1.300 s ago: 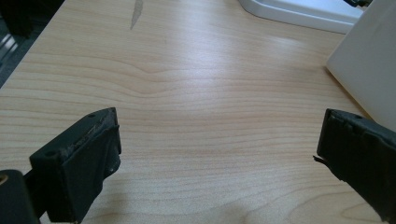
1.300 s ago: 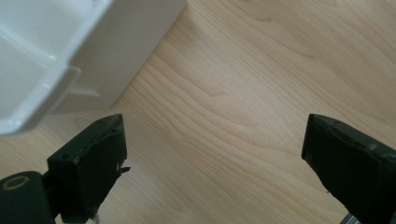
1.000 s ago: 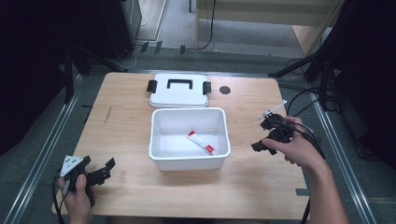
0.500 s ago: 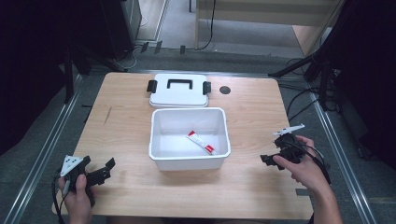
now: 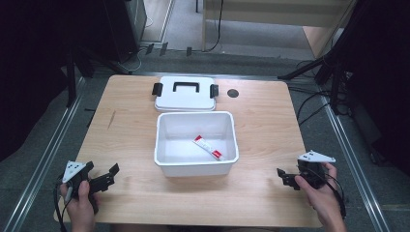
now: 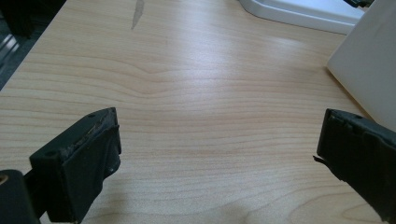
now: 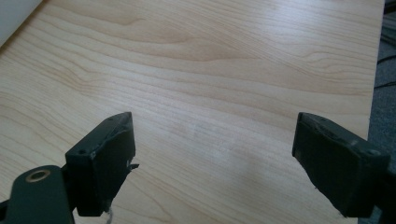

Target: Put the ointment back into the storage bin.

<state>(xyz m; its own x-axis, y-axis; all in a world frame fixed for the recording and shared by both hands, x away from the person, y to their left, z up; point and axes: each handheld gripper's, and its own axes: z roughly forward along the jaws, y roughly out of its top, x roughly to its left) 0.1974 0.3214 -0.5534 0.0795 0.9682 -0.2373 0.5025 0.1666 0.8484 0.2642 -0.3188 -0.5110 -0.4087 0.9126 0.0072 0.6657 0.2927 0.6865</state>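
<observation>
The white bin sits at the centre of the table, with a red-and-white tube lying inside it on the floor, toward its 4 o'clock corner. The bin's lid, with a black handle and black side clips, lies flat on the table touching the bin's rim at 12 o'clock. A small dark round fitting sits in the tabletop just past the lid at 3 o'clock.

The left tongs rest low over the table's 7 o'clock corner, jaws spread wide and empty; the left gripper view has bare wood between them and the bin's white wall at the upper right. The right tongs sit near the 5 o'clock corner, also gaping with nothing between the jaws, as the right gripper view confirms.

With the tube already in the bin and both tongs free, the step in hand looks like closing the bin. To do it well, I would bring one pair of tongs to each short end of the lid, or pinch the black handle squarely, lift it level and clear of the rim, then centre it over the bin before lowering, so the clips line up with both end walls rather than catching on an edge.
</observation>
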